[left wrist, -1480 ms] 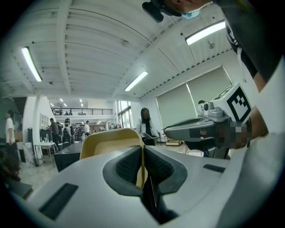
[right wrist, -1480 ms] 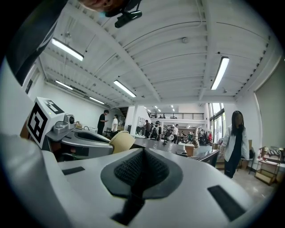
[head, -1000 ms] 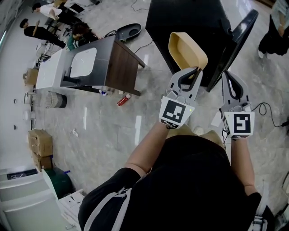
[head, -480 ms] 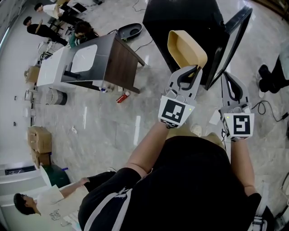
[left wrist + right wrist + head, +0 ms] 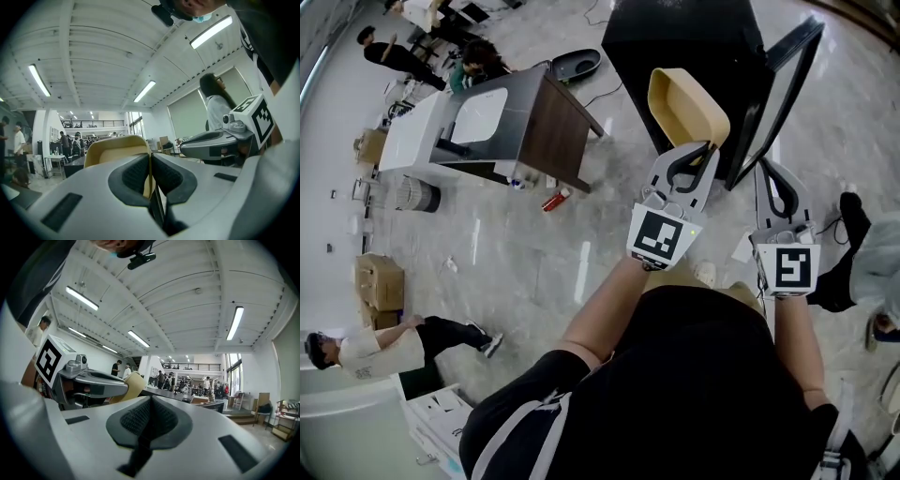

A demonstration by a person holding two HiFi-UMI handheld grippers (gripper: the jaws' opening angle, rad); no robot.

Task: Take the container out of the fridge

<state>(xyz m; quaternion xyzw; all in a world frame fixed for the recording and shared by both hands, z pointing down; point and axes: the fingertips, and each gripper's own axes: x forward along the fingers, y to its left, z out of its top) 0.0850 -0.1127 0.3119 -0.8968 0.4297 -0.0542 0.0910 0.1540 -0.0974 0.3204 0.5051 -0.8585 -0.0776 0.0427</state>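
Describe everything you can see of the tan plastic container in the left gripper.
The tan plastic container is an open, round-cornered tub, matte, with nothing visible inside. The left gripper is shut on its near rim, holding it in the air, tilted, before the black fridge, whose door stands open.

— How much of the container [image 5: 687, 105] shows?
— In the head view, its near rim is hidden where the left gripper [image 5: 703, 148] clamps it. In the left gripper view, the jaws cover its lower half.
— And the fridge [image 5: 694, 42]?
— The picture's upper edge cuts off its far side, and its inside is out of sight. The person [image 5: 865, 267] at the right edge is cut off too. The distant people [image 5: 187, 380] in the right gripper view are too small to tell apart.
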